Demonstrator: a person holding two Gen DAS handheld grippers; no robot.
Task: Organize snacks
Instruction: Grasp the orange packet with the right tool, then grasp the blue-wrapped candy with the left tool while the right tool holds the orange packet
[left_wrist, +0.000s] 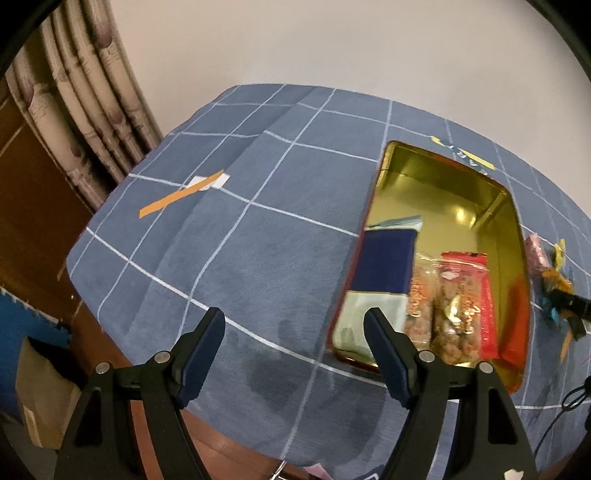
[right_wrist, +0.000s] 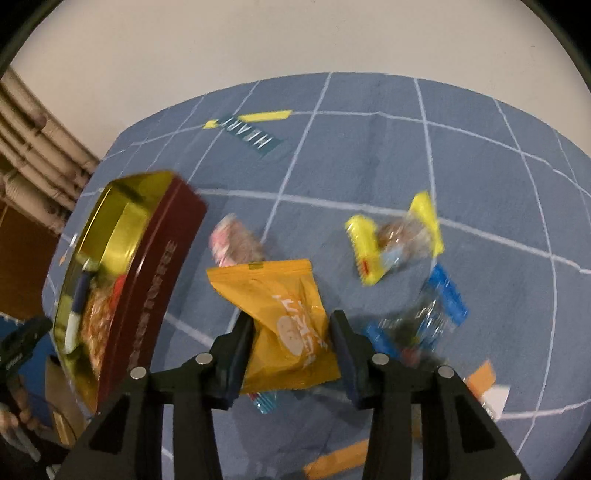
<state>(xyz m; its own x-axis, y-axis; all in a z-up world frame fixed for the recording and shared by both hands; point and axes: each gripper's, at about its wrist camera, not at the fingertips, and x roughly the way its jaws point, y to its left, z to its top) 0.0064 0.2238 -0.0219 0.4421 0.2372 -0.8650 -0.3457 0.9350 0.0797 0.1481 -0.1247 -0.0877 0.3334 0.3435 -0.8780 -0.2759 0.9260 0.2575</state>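
Beside the red, gold-lined metal tin (right_wrist: 147, 280), the right tool (right_wrist: 291, 339) pinches an orange foil snack packet (right_wrist: 284, 306); the left tool (left_wrist: 295, 354) hangs spread over the blue checked counter (left_wrist: 258, 258).

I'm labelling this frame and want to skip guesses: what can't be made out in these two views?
- Right wrist view: whether the fingers of the right gripper already press the orange foil snack packet; motion blur.
- Right wrist view: the lettering on the dark red metal tin; smeared.
- Left wrist view: the loose wrapped snacks beside the tin; squeezed against the picture's edge.
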